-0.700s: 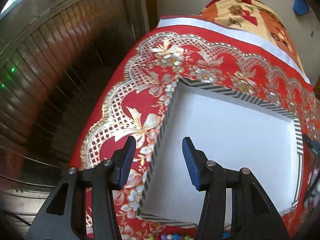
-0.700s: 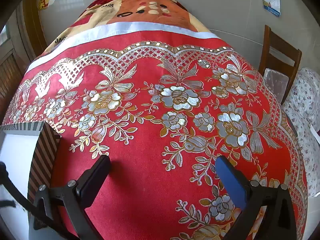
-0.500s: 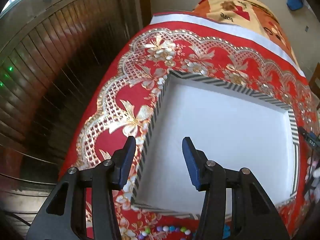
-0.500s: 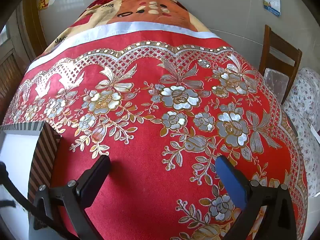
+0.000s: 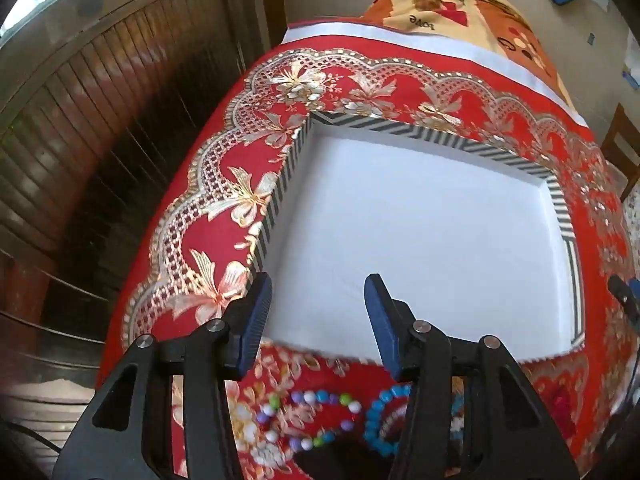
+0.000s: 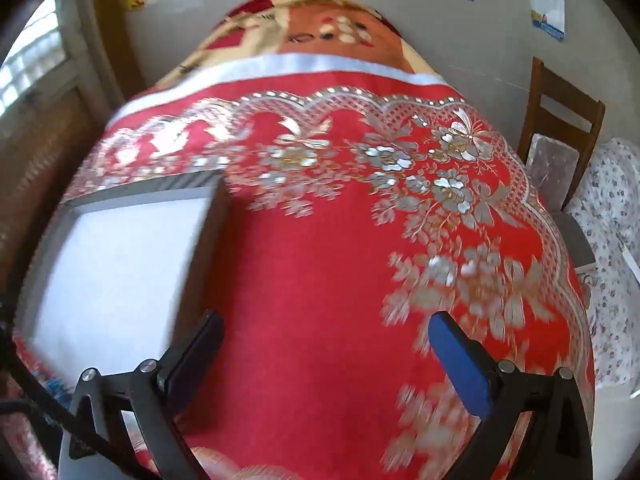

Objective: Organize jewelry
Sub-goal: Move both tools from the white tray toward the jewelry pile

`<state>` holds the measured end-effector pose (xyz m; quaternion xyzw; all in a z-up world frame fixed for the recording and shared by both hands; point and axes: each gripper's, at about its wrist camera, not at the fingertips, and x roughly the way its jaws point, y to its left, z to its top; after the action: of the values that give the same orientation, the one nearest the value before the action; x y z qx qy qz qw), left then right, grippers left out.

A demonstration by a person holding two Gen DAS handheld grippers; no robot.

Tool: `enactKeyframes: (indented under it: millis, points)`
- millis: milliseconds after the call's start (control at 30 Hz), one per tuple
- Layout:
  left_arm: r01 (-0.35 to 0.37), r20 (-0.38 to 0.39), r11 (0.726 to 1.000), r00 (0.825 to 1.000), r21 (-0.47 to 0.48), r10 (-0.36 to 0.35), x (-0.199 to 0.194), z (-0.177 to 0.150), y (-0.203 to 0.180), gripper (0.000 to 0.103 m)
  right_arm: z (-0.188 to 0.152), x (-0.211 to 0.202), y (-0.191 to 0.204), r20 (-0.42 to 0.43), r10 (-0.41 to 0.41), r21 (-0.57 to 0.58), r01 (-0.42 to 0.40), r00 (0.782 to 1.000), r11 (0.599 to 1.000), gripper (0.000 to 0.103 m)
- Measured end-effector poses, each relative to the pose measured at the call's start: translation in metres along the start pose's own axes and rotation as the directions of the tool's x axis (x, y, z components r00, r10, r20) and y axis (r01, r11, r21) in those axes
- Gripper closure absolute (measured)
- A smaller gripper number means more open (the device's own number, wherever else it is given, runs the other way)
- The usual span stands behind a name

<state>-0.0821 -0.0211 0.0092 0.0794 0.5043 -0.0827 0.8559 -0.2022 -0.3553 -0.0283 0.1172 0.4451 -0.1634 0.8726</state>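
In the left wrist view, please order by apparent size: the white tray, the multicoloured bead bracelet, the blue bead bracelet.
1. White tray, by far the largest.
2. Multicoloured bead bracelet.
3. Blue bead bracelet.
The bracelets look similar, and the gripper partly hides both, so their order is unsure.

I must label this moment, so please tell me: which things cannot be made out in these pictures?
- Blue bead bracelet, left wrist view: partly hidden behind the left hand-held gripper.
- Multicoloured bead strand, same view: blurred; clasp unreadable.
- Striped tray, right wrist view: motion-blurred, near end cut off by the frame edge.
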Motion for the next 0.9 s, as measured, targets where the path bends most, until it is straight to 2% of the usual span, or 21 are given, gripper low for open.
enactKeyframes:
  millis: [167,367,467,900]
  points:
    - [0.007,0.011,1.0,1.0,0.004,-0.007,-0.014,-0.016,-0.009,0.055,-0.021,-0.039,0.034,0.012,0.049,-0.004,-0.049,0.999,0.999,0.001]
    - [0.016,0.014,1.0,1.0,0.011,-0.016,-0.027,-0.035,-0.013,0.055,-0.038,-0.064,0.062,0.01,0.088,0.0,-0.088,0.996,0.996,0.001]
    - [0.017,0.019,1.0,1.0,0.005,-0.018,-0.033,-0.044,-0.014,0.055,-0.046,-0.074,0.078,0.014,0.08,-0.029,-0.079,0.997,0.996,0.001]
    - [0.048,0.011,0.999,0.999,-0.008,-0.048,-0.053,-0.069,-0.018,0.055,-0.066,-0.101,0.102,0.004,0.093,-0.049,-0.092,0.996,0.995,0.001]
